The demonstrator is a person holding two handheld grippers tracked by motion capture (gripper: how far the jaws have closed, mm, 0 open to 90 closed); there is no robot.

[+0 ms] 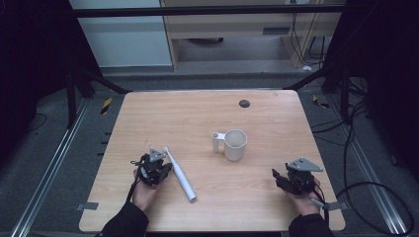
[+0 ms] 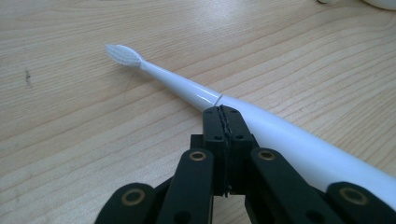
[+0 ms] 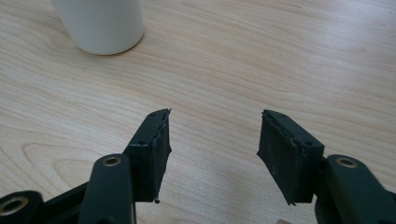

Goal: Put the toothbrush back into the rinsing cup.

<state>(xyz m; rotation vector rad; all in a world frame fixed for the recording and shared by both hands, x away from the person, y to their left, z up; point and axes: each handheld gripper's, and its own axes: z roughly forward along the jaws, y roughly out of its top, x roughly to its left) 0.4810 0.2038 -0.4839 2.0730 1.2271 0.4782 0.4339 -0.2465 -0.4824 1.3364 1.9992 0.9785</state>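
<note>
Left tool, seen in the left gripper view: jaws pressed flat together with nothing between them, their tips at the lower centre of the frame, just beside or touching the near flank of an electric toothbrush; contact cannot be told. In the high view this tool sits at the lower left of the table, against the left side of the toothbrush.

The toothbrush lies flat on the table, brush head toward the upper left of the left gripper view and the thick handle running to the lower right. Judged from its look, it is a stiff, light, glossy plastic body, round in section, so likely to roll or slip under a sideways push. The thick handle just behind the seam with the slim neck seems the best place to take hold, across its width; the neck and bristles are the weaker parts. The closed tool would have to open first.

Right tool: jaws wide apart and empty above bare wood. In the high view it rests at the lower right of the table.

A white cup with a side handle stands upright near the table centre, well apart from both tools; its base shows at the upper left of the right gripper view.
</note>
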